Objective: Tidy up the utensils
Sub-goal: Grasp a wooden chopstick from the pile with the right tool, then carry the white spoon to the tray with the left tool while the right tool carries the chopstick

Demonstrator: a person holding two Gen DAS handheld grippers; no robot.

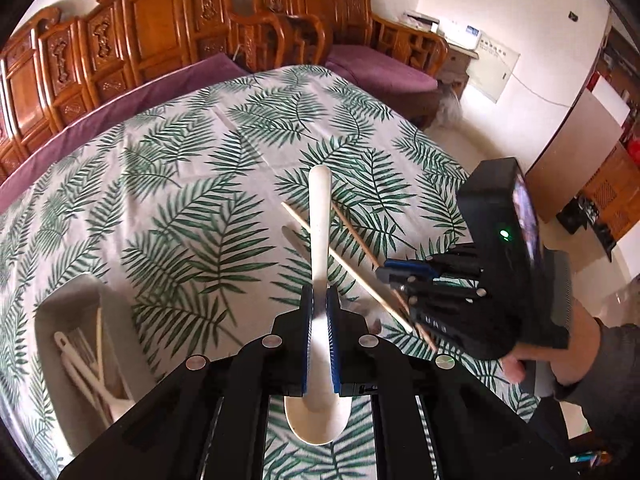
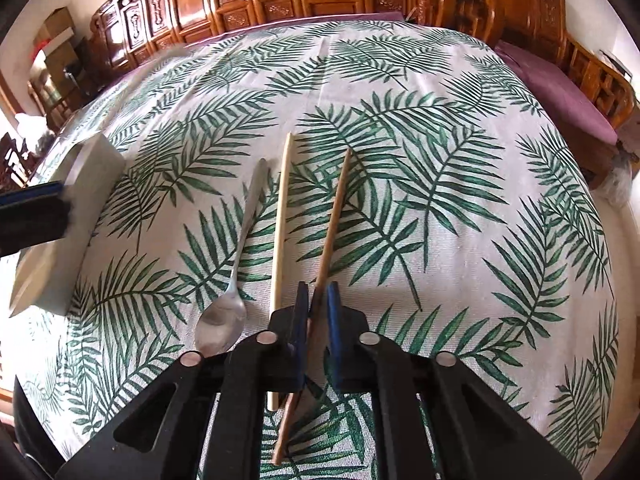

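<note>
My left gripper [image 1: 319,300] is shut on a white ceramic spoon [image 1: 319,216], handle pointing away and bowl under the gripper body. My right gripper [image 2: 318,294] is shut on a brown chopstick [image 2: 334,220]; it also shows at the right of the left wrist view [image 1: 390,276]. A pale chopstick [image 2: 282,208] lies flat on the leaf-print tablecloth [image 2: 440,184] just left of the brown one. A metal spoon [image 2: 236,276] lies further left. A white utensil box [image 1: 86,340] holding several white utensils and chopsticks sits at the lower left of the left wrist view.
The white box [image 2: 68,216] also shows at the left edge of the right wrist view, with the left gripper's fingertips [image 2: 36,200] in front of it. Carved wooden sofas [image 1: 160,32] with purple cushions [image 1: 380,72] surround the table's far side.
</note>
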